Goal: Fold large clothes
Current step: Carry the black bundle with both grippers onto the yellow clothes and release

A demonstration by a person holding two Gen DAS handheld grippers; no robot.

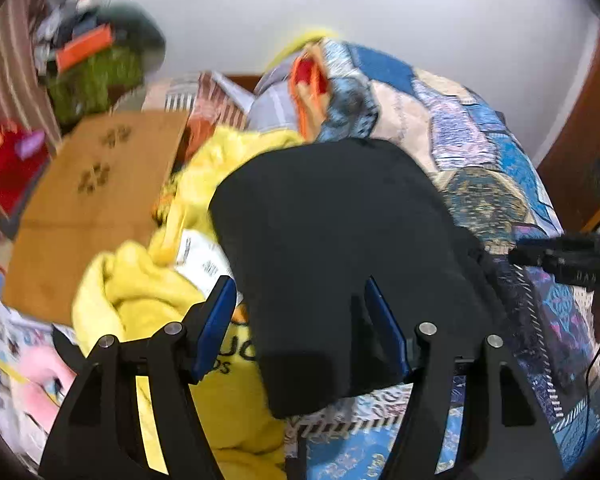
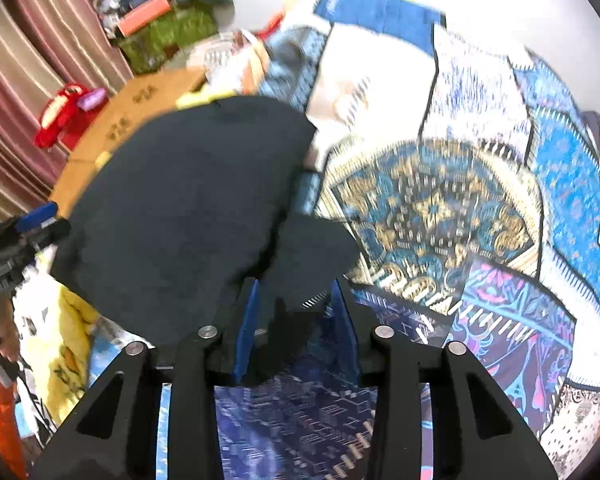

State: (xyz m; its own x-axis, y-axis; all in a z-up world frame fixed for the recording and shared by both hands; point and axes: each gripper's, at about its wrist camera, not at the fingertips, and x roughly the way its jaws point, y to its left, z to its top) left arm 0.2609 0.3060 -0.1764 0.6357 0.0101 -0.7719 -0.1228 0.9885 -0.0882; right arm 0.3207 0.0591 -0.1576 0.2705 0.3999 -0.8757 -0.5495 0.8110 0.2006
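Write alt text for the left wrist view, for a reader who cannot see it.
A black garment lies on a blue patterned bedspread, its near edge between the spread blue-padded fingers of the left gripper. A yellow garment and a brown cardboard sheet lie to its left; the picture is motion-blurred.

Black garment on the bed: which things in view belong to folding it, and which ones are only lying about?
Belonging to the job:
black garment
left gripper, open around its edge
right gripper, open at its edge
patterned bedspread under it

Lying about:
yellow garment
cardboard box
red toy
green bag
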